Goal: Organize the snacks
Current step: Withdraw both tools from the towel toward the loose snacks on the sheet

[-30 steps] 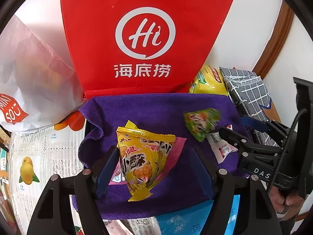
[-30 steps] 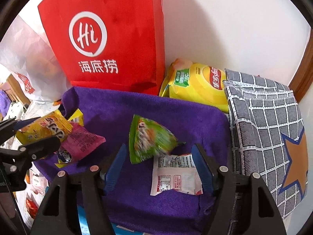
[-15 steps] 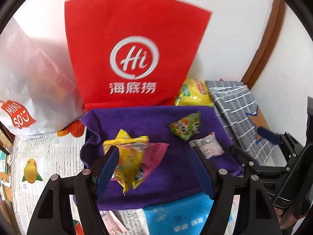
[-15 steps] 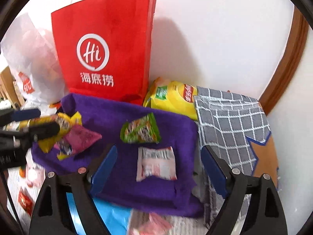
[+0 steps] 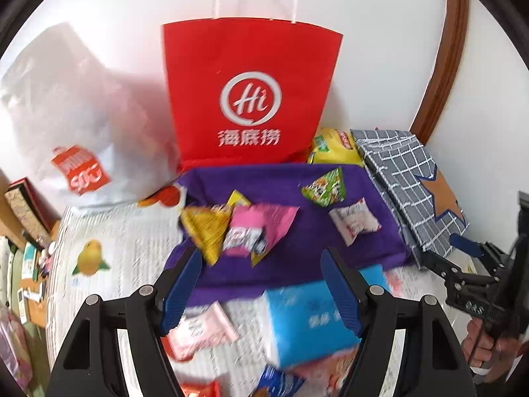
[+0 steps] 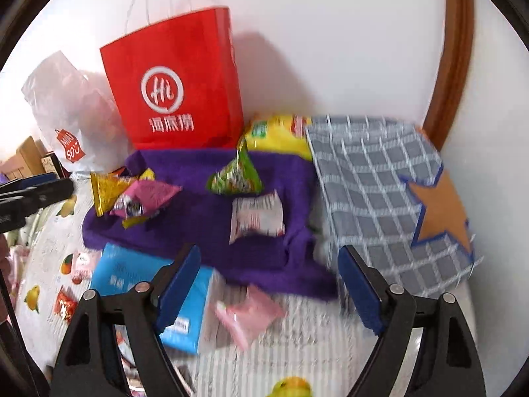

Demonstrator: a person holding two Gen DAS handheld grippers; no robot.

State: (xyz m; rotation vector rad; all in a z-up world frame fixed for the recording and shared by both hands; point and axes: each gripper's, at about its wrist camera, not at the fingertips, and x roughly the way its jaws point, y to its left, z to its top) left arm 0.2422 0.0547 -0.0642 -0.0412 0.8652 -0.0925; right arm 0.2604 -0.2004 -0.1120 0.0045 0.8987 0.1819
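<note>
Above purple towel (image 5: 291,264), both grippers, left gripper (image 5: 261,284) & right gripper (image 6: 267,284), wide open, empty; betw. picks, next prob. pink foil packet (image 6: 248,314) at 6 o'clock.

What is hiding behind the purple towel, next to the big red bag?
Behind the purple towel, beside the red bag, a yellow chip bag peeks out. Only its top shows; the towel covers its lower part and the checked cloth hides its right end.

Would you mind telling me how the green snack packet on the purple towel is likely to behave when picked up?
The green snack packet looks puffed and crinkled, so probably light and floppy. Its glossy film may slip. Lying on the soft purple towel, it would likely slide or drag rather than roll.
</note>
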